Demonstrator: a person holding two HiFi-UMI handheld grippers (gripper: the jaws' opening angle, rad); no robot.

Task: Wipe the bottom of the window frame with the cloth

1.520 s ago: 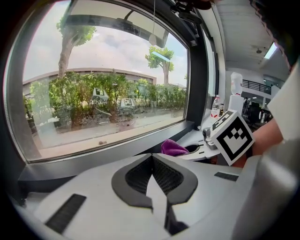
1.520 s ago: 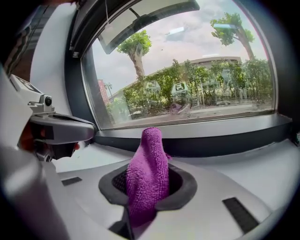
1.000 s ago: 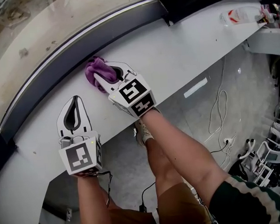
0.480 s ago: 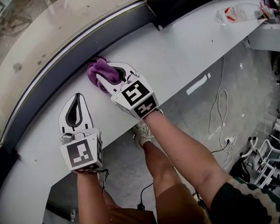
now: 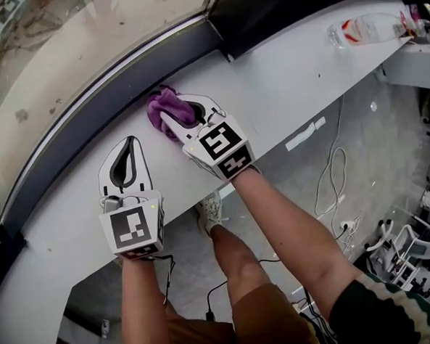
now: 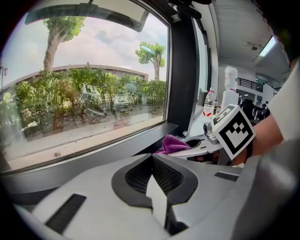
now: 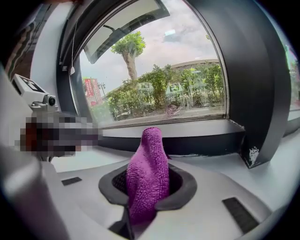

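A purple cloth [image 5: 169, 108] is bunched on the white sill [image 5: 282, 76], right against the dark bottom rail of the window frame [image 5: 102, 105]. My right gripper [image 5: 176, 113] is shut on the cloth; in the right gripper view the cloth [image 7: 147, 176] stands up between the jaws, in front of the frame rail [image 7: 187, 143]. My left gripper [image 5: 130, 144] rests on the sill to the left, shut and empty, its tip a little short of the rail. In the left gripper view the cloth [image 6: 172, 143] and the right gripper's marker cube [image 6: 233, 131] show ahead to the right.
A dark vertical window post [image 5: 246, 24] meets the sill to the right of the cloth. A plastic bottle [image 5: 362, 29] lies on the sill at the far right. Below the sill's front edge are the floor, white cables [image 5: 331, 175] and the person's legs.
The right gripper and the cloth have shifted right along the frame rail, closer to the vertical post. The left gripper has followed to the right.
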